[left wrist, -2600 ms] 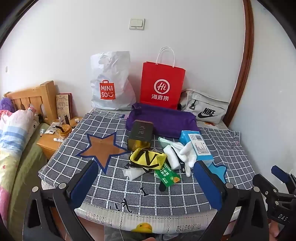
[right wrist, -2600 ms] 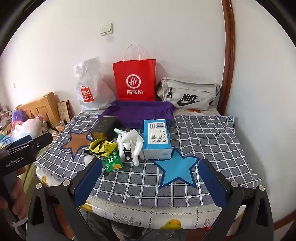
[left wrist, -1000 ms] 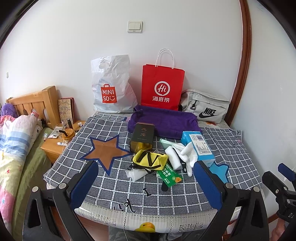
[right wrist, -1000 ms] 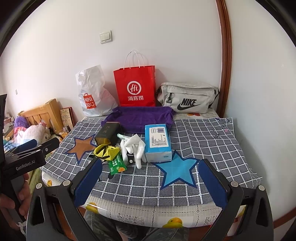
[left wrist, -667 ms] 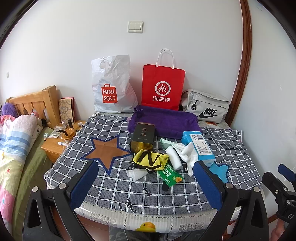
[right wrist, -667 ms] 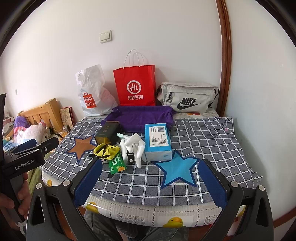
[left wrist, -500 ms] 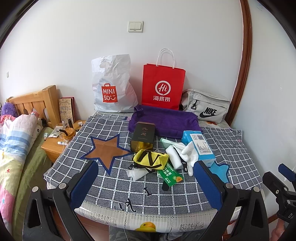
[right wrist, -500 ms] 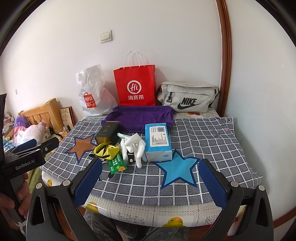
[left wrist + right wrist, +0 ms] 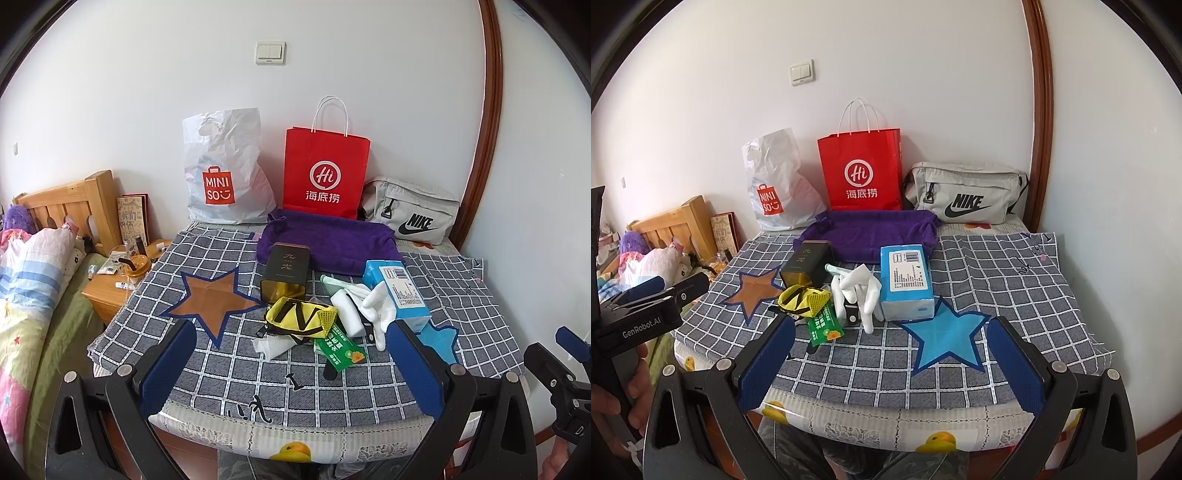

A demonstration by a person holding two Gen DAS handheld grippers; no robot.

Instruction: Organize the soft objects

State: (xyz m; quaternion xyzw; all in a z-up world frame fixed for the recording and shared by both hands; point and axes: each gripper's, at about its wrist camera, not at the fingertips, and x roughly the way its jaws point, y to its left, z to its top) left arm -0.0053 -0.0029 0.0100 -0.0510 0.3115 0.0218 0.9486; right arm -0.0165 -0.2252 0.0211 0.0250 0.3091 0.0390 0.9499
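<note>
left gripper (image 9: 291, 369) wide open, empty, held back to survey | right gripper (image 9: 892, 360) wide open, empty | white gloves (image 9: 862, 291), yellow pouch (image 9: 299, 314) heaped mid-table | purple cloth tray (image 9: 328, 240) at 12 o'clock, likely the destination

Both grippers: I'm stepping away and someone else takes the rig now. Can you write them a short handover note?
Left gripper and right gripper are both open, empty, held short of the table's near edge. The white gloves, yellow mesh pouch, green sachet, blue tissue pack and dark tin sit clustered mid-table; the purple cloth tray lies behind them. Nothing looks sorted yet; all picking remains.
</note>
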